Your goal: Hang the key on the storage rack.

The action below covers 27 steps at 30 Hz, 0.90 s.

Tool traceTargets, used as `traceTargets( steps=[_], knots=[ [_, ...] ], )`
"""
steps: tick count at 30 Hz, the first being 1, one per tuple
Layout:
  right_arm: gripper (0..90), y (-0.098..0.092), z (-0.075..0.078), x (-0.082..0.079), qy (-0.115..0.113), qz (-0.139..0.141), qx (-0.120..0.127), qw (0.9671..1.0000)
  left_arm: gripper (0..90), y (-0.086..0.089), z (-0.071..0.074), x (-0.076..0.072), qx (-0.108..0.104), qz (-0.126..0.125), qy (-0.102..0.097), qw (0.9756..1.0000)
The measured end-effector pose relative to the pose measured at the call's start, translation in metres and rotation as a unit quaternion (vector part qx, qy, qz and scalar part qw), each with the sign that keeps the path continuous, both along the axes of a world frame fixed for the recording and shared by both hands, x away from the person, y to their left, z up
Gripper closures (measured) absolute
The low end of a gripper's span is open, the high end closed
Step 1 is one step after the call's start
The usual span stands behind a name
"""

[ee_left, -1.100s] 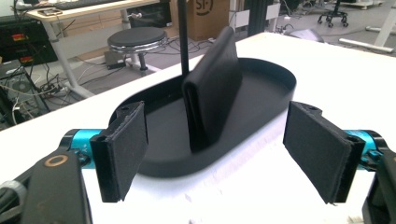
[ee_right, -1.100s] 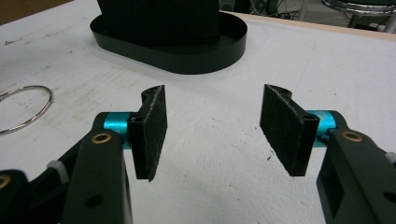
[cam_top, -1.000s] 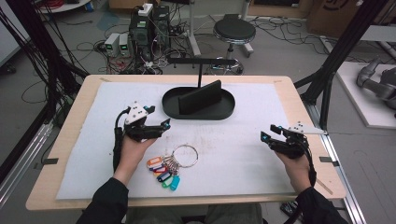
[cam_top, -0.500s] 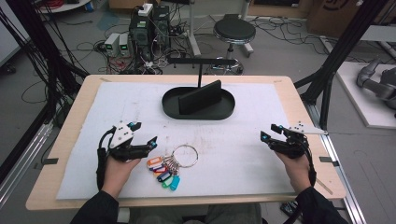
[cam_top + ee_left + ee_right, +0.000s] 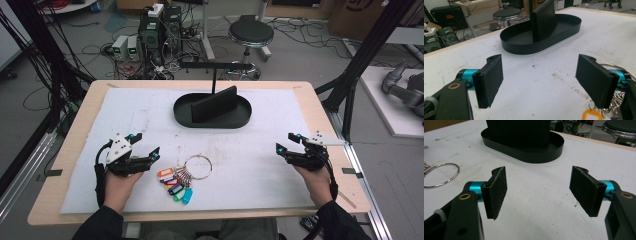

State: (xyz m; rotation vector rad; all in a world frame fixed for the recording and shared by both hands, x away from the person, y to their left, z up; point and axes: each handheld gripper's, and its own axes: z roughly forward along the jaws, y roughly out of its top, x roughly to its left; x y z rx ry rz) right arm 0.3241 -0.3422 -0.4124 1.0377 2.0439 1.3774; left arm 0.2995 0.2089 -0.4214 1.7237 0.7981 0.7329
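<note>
Key ring [image 5: 199, 167] with coloured tags [image 5: 174, 183] lies beside the left gripper [image 5: 146, 146]; both grippers gape, right gripper [image 5: 287, 143] apart.

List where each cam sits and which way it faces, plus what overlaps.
High view: above the person's side, looking forward and down at the table; both forearms, left claw, right claw.
Left gripper view: on the left claw, facing the black tray; open jaws.
Right gripper view: on the right claw, facing the tray; open jaws.
Shared: tray and key ring in all three.
</note>
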Motion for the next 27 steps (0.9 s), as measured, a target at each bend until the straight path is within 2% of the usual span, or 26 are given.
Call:
traceTargets(
  steps=[3,5,8,11,13,16,19,21,24,27],
  knots=[
    [24.7,0.002,0.002,-0.001,-0.006,0.0,-0.004,1.0,22.5,0.002,0.002,-0.001,-0.003,0.003,0.0,1.0],
    [22.4,0.004,0.002,0.0,-0.005,0.0,-0.007,1.0,22.9,0.004,0.002,-0.002,-0.01,0.004,-0.007,0.9999],
    [21.6,0.004,0.001,0.001,0.001,0.002,-0.004,1.0,24.6,0.006,0.0,-0.002,-0.028,0.0,-0.019,0.9994],
    [21.6,0.003,0.002,0.001,-0.004,-0.003,0.0,1.0,25.4,0.008,-0.002,-0.001,-0.059,-0.011,-0.046,0.9971],
    [21.6,0.002,0.001,0.001,0.001,-0.008,0.002,1.0,26.1,0.008,-0.001,-0.002,-0.067,-0.012,-0.051,0.9963],
    [21.6,0.0,0.001,0.0,-0.001,-0.007,-0.002,1.0,26.6,0.005,0.002,-0.001,-0.068,-0.016,-0.026,0.9972],
    [21.6,-0.002,0.002,-0.002,0.0,-0.009,-0.001,1.0,20.5,-0.001,0.002,0.002,-0.082,-0.016,-0.011,0.9965],
    [21.6,-0.003,0.002,-0.003,-0.003,-0.012,0.0,0.9999,20.5,-0.007,0.003,0.004,-0.088,-0.032,-0.002,0.9956],
    [21.7,-0.004,0.002,-0.004,-0.002,-0.014,-0.003,0.9999,20.7,-0.017,0.005,0.007,-0.085,-0.053,0.02,0.9948],
    [21.8,-0.004,0.001,-0.002,0.0,-0.014,-0.007,0.9999,23.9,-0.028,0.003,0.009,-0.069,-0.079,0.031,0.994]
  ],
)
